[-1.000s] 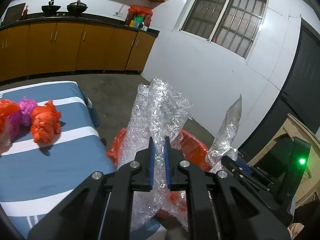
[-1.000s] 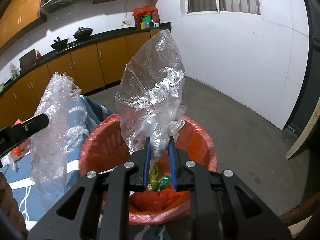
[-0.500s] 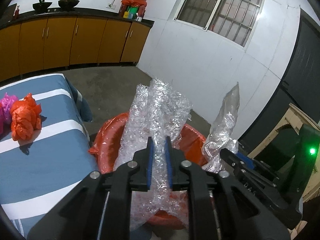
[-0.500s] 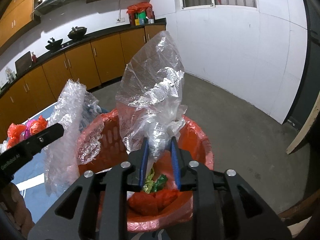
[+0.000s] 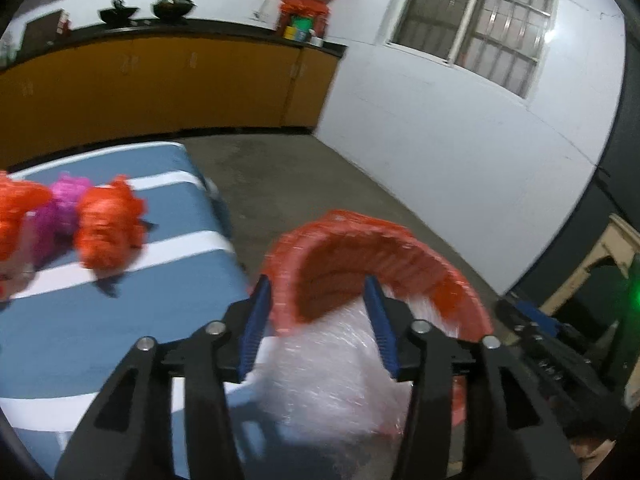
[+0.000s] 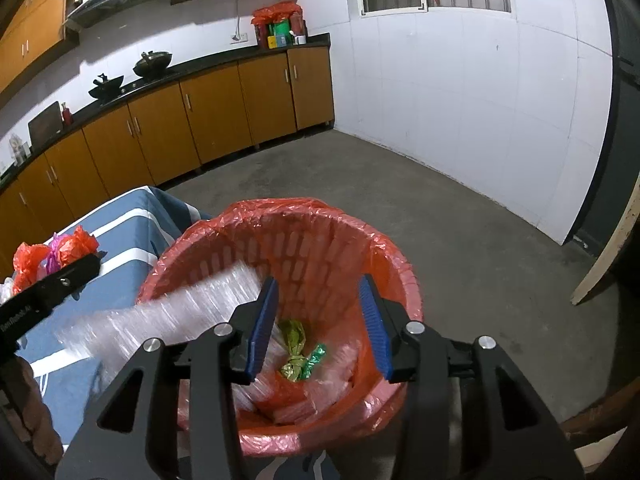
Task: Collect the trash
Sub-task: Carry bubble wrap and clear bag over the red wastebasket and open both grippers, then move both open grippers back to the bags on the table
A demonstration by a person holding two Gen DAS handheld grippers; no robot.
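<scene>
A red bin (image 6: 384, 264) lined with a red bag stands beside the blue striped table; it also shows in the left wrist view (image 5: 360, 248). My left gripper (image 5: 318, 312) is open above the bin's near rim, with the bubble wrap (image 5: 340, 368) blurred below its jaws. My right gripper (image 6: 318, 312) is open and empty over the bin. The bubble wrap (image 6: 172, 320) lies blurred across the bin's left rim. Green wrappers (image 6: 298, 354) and clear plastic (image 6: 340, 372) lie in the bin. Crumpled red and pink bags (image 5: 104, 228) sit on the table.
The blue striped table (image 5: 80, 320) lies left of the bin. Wooden cabinets (image 6: 224, 108) run along the back wall. Concrete floor (image 6: 460, 216) spreads right of the bin. A pale wooden frame (image 5: 600, 256) stands at the right.
Both grippers opened. The bubble wrap dropped from the left gripper toward the bin, and the clear plastic left the right gripper and lies in the bin.
</scene>
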